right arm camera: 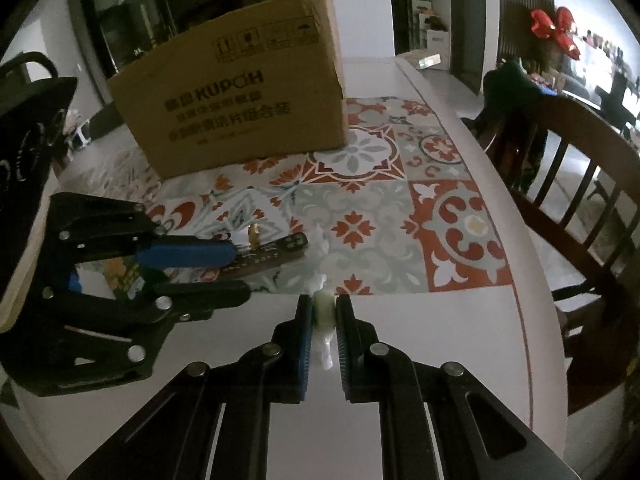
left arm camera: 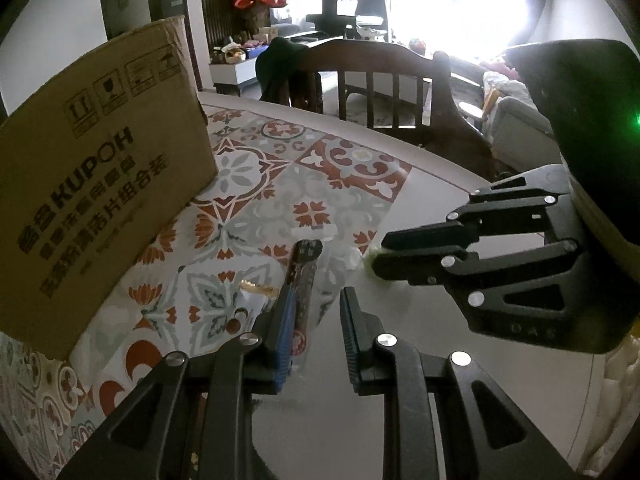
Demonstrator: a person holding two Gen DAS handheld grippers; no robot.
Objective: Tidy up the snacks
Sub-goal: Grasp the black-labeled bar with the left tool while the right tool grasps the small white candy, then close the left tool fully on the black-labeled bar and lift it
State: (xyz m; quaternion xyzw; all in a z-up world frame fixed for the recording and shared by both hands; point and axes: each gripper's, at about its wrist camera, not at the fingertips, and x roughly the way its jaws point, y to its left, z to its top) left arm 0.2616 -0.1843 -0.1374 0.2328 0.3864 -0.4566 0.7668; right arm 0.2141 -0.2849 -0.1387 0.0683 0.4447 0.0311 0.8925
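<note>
Snacks number two here: a dark long packet [right arm camera: 272,254] and a small pale wrapped sweet [right arm camera: 323,314], both lying in front of the one cardboard box [right arm camera: 236,96], which stands upright on the patterned mat [right arm camera: 380,208] of the white table [right arm camera: 480,320]. The dark packet rests on the mat's near edge, in front of the box, partly inside a clear wrapper. The left gripper [right arm camera: 240,270] reaches in from the side with its jaws narrow around that packet; its blue-padded finger [left arm camera: 286,320] lies against the packet's side, while the other finger stands a little apart, so a firm pinch cannot be told. The pale sweet sits just off the mat on the bare table, further from the box than the packet. The right gripper [right arm camera: 323,320] has its two jaws drawn in tight against the sweet, one on each side. One wooden chair [right arm camera: 568,184] stands beyond the table's rim, well to the side of the box.
</note>
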